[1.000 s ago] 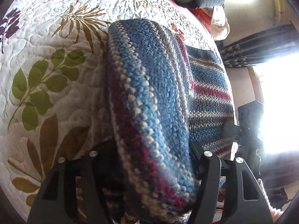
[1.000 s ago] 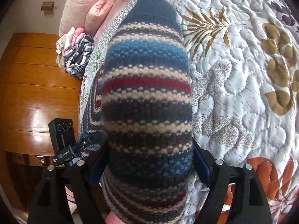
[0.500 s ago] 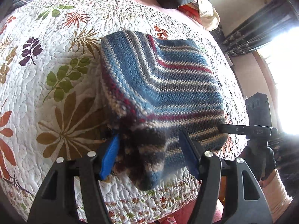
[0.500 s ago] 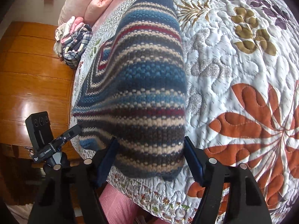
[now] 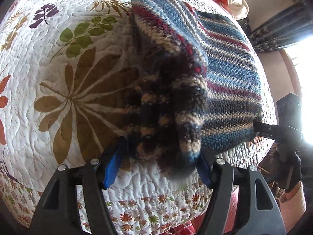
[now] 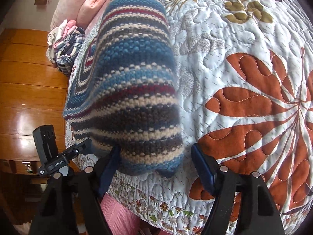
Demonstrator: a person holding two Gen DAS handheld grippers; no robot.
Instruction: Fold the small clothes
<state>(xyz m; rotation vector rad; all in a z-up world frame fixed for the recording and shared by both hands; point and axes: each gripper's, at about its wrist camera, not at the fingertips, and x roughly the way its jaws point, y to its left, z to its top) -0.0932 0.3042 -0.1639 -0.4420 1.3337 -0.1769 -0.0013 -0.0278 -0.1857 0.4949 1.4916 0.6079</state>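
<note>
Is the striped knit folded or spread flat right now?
Folded: the striped knit lies doubled on the quilt, a thick rounded fold edge showing.

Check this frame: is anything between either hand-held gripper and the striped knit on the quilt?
Nothing visible. The striped knit lies on the quilt, its near corners reaching between the open fingers of the left hand-held gripper and right hand-held gripper. Only bare quilt surrounds it; the clothes pile sits far back.

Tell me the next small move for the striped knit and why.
Probably draw both tongs back off the knit. It lies folded on the quilt, and the left tongs and right tongs both stand open around its near corners, gripping nothing.
</note>
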